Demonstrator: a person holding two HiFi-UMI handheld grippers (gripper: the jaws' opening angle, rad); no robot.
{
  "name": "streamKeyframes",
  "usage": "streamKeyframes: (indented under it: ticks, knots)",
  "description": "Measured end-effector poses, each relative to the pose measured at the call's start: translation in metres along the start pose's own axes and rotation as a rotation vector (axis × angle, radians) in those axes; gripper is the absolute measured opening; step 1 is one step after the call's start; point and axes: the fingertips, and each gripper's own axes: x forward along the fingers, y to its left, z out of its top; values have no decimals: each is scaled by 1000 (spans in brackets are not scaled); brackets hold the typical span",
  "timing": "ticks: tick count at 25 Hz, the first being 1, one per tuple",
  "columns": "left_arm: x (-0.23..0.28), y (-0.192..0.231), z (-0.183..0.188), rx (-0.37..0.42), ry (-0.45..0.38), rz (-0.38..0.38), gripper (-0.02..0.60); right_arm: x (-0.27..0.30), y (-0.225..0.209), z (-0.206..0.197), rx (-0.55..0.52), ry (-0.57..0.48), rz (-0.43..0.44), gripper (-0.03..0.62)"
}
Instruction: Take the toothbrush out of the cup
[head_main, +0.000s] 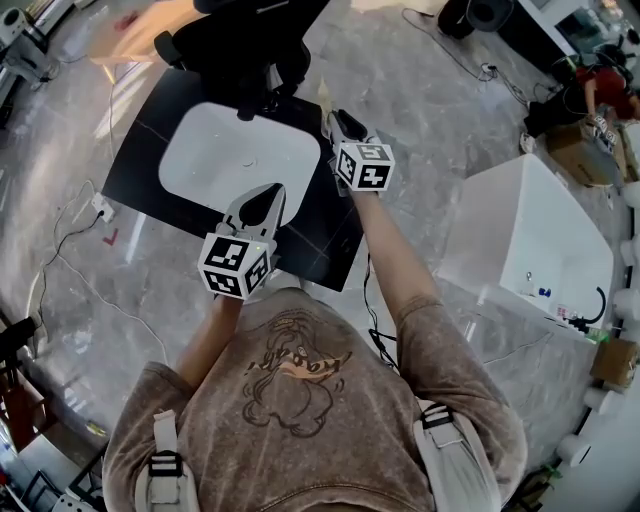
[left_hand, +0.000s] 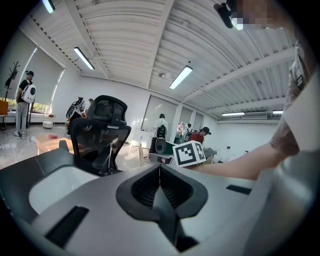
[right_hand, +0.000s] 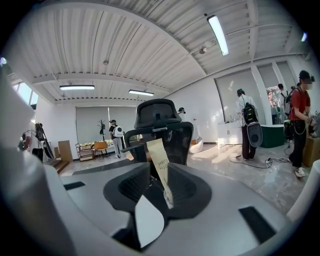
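while the left tool (left_hand: 160, 166) is pressed together, the right tool (right_hand: 152, 167) gapes round a flat paper-wrapped toothbrush (right_hand: 157, 152).

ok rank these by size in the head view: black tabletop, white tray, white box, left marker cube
1. black tabletop
2. white box
3. white tray, not far behind
4. left marker cube, smallest though nearest the camera

Bright, even light; fisheye-warped edges.
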Motion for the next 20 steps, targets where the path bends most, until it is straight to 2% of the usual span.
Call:
streamKeyframes:
  ticks: [1, 2, 7, 20]
  knots:
    - [1, 2, 1, 0, 1, 1, 17, 3, 0, -1, 2, 8, 3, 146]
    - [2, 4, 2, 0, 2, 3, 17, 6, 1, -2, 2, 14, 5, 179]
    - [10, 12, 3, 0, 5, 6, 17, 23, -1, -12, -39, 67, 2, 305]
    - [28, 32, 5, -17, 17, 7, 17, 53, -12, -22, -50, 119, 1, 318]
